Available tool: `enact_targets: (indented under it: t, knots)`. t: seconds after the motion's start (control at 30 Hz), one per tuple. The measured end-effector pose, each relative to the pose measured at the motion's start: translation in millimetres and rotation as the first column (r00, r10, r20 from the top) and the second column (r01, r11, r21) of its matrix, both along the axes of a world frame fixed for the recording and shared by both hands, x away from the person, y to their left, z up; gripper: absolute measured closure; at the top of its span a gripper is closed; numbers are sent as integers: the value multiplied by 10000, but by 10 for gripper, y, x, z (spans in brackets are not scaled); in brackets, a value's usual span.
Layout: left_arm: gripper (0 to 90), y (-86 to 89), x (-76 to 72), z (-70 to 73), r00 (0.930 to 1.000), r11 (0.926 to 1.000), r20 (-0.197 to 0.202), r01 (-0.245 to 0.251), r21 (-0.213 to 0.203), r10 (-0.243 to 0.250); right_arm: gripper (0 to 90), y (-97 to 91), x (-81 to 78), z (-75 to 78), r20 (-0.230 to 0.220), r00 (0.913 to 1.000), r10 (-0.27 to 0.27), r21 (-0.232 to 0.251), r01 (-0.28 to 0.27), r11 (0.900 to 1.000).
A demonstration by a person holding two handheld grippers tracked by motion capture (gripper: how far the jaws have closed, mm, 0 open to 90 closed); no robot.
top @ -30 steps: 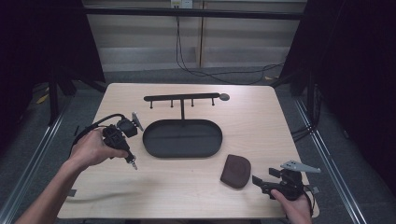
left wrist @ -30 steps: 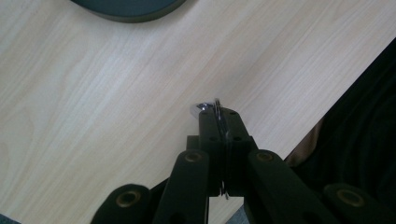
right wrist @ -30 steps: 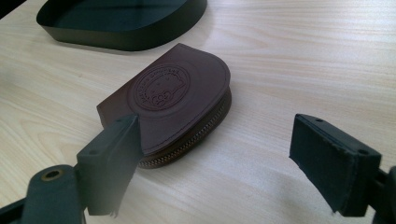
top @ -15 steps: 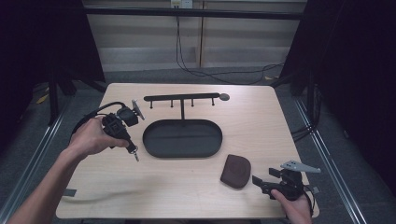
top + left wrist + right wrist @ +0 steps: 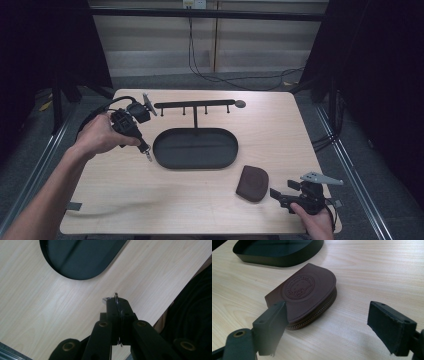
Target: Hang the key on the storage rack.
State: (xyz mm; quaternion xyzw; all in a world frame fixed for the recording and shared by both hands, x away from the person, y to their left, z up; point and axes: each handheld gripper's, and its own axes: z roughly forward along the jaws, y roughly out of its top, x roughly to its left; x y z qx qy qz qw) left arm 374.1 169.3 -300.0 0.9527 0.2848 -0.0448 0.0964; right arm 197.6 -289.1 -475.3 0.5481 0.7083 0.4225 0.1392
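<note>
Tray (image 5: 195,148) + rack (image 5: 195,106) mid-table

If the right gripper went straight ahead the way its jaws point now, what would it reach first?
Most likely the brown pouch. In the right gripper view it lies flat on the table just beyond the open right gripper, nearer its left jaw, so it might only clip that side. The black tray sits farther on.

Pale wooden table (image 5: 150,200) on grey floor (image 5: 220,80), dark curtains (image 5: 380,75) flanking.
</note>
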Motion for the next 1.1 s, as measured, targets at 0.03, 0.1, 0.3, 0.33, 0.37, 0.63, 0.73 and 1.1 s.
enact_targets:
  t: [0.03, 0.1, 0.3, 0.33, 0.37, 0.63, 0.73, 1.1]
  knots:
    - [895, -25, 24, 17, 9998, 9998, -5, 189, 26, -189, 161, 0, -1, 0, 2, 10000, 21, 5, -21, 10000]
    - [895, -36, 40, 35, 9999, 10000, 62, 96, 17, -97, 161, -1, -3, 1, 9, 10000, 19, 19, -19, 10000]
    - [895, -93, 109, 117, 9996, 9998, 221, 205, -76, -203, 161, -2, 0, -1, -11, 10000, 11, 41, -11, 10000]
    - [895, -120, 137, 120, 9996, 9999, 235, 152, 36, -153, 161, -2, 0, -1, -12, 10000, 10, 49, -10, 10000]
    - [895, -132, 150, 122, 9998, 10000, 206, 53, 25, -53, 161, -2, 0, -1, -10, 10000, 14, 45, -14, 10000]
    - [895, -165, 274, 148, 9999, 10000, 121, -27, -24, 27, 160, -6, 1, -2, -34, 10000, -1, 89, 1, 10000]
    - [895, -165, 327, 163, 9998, 9999, 201, -66, 80, 64, 160, -7, 0, -2, -28, 10000, -5, 92, 6, 10000]
    - [895, -153, 476, 191, 9995, 10000, 307, -76, 13, 76, 159, -17, 4, -5, -68, 10000, -34, 174, 35, 9998]
